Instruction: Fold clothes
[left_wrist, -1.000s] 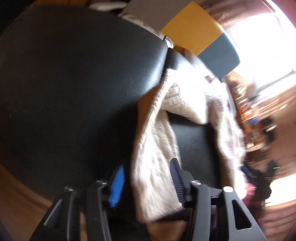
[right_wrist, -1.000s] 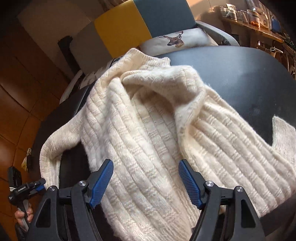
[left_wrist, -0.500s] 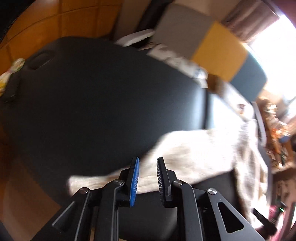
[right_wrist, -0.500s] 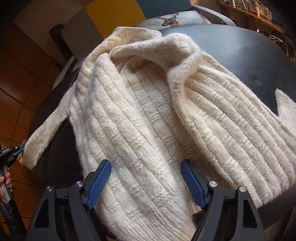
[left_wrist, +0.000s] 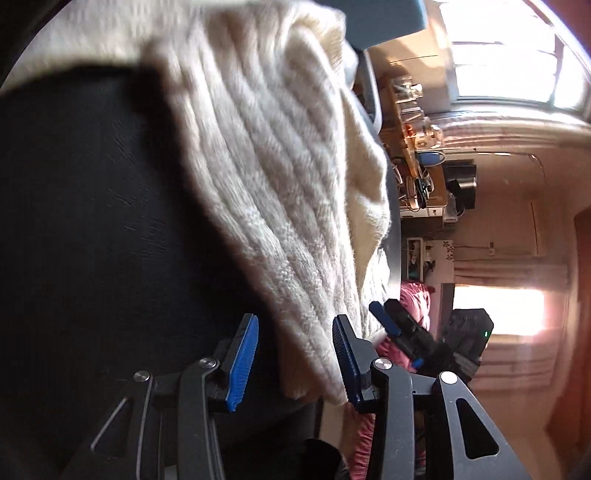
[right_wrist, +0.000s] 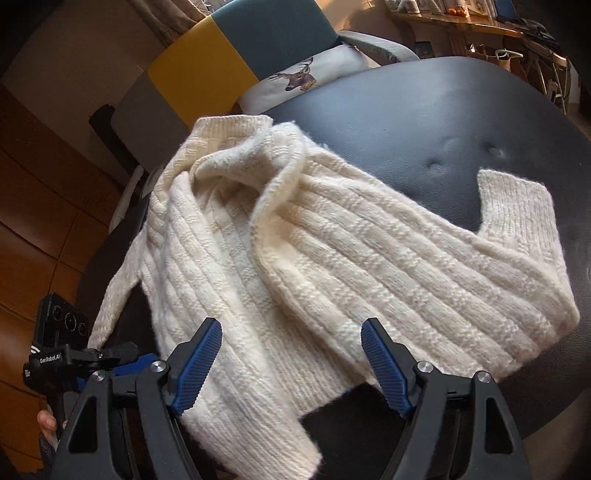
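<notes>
A cream ribbed knit sweater (right_wrist: 295, 258) lies crumpled on a round black table (right_wrist: 424, 122), one cuffed sleeve (right_wrist: 517, 206) stretched to the right. Its other sleeve (right_wrist: 110, 314) hangs over the left edge. My right gripper (right_wrist: 291, 369) hovers open over the sweater's near hem and holds nothing. In the left wrist view my left gripper (left_wrist: 295, 362) is open, with the sweater's (left_wrist: 277, 184) thick edge lying between its fingers, unclamped. The right gripper (left_wrist: 391, 321) shows just beyond that edge. The left gripper (right_wrist: 125, 356) sits at the table's left edge.
A chair (right_wrist: 207, 62) with grey, yellow and teal panels stands behind the table, with a deer-print cushion (right_wrist: 306, 74) on it. Cluttered shelves (right_wrist: 480, 22) line the back right. The floor (right_wrist: 44, 206) is wooden. Pink fabric (left_wrist: 413, 299) lies beyond the table.
The left gripper, nearly shut on the pulled-out sleeve half a second ago, has opened and swung round to the sweater's edge. The right gripper has drawn back, still open.
</notes>
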